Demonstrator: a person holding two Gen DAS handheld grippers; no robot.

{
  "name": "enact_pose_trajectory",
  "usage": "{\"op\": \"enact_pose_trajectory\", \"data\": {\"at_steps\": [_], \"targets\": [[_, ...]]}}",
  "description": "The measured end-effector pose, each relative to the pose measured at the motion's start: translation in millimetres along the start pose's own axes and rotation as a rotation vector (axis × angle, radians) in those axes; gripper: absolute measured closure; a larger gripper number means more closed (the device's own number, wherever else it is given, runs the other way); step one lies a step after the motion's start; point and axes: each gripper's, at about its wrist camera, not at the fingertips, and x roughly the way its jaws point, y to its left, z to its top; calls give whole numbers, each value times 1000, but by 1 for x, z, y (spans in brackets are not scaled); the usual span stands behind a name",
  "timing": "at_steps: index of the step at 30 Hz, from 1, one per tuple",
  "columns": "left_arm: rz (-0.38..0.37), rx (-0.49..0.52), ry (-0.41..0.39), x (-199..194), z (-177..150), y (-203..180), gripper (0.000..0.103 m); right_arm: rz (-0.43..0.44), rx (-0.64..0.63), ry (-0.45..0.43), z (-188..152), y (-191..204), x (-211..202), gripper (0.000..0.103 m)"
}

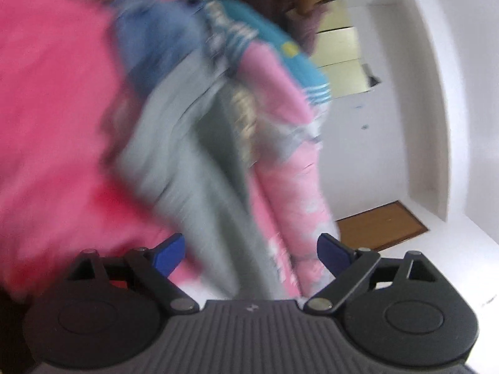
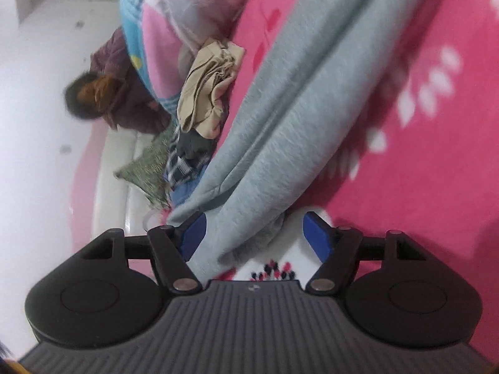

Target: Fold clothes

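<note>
Presently both the left gripper (image 1: 251,254) and right gripper (image 2: 255,233) have jaws wide open, holding nothing; grey sweatpants (image 2: 290,118) lie across the pink bedspread (image 2: 421,162).

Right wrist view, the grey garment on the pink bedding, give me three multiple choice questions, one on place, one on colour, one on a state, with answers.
1. Where does the beige garment lie relative to the grey garment?
A. to its left
B. on top of it
C. to its right

2. What colour are the right gripper fingers?
A. red
B. blue
C. yellow

3. How is the right gripper?
A. shut on the grey garment
B. open, with the cloth end between the fingers
C. out of view

Answers: 1 A, it sits in the pile left of the grey cloth. 2 B, both pads are blue. 3 B, a wide gap separates the fingers.
</note>
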Motion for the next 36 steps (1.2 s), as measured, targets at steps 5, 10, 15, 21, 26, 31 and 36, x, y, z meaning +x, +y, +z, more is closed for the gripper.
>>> {"op": "enact_pose_trajectory", "data": {"at_steps": [5, 10, 15, 21, 26, 31, 36], "targets": [[95, 55, -99, 14, -8, -2, 22, 26, 64, -109, 15, -10, 23, 36], [201, 105, -172, 26, -5, -13, 29, 44, 102, -174, 26, -13, 32, 40], [257, 170, -198, 18, -17, -28, 35, 66, 106, -193, 22, -11, 30, 46], [262, 335, -217, 3, -45, -50, 35, 120, 163, -198, 24, -29, 25, 50], [362, 393, -267, 6, -46, -56, 34, 134, 161, -186, 25, -30, 24, 51], [475, 444, -282, 13, -43, -58, 24, 146, 152, -176, 25, -32, 24, 51], [390, 261, -272, 19, -16, -33, 24, 152, 142, -153, 28, -32, 24, 51]]}}
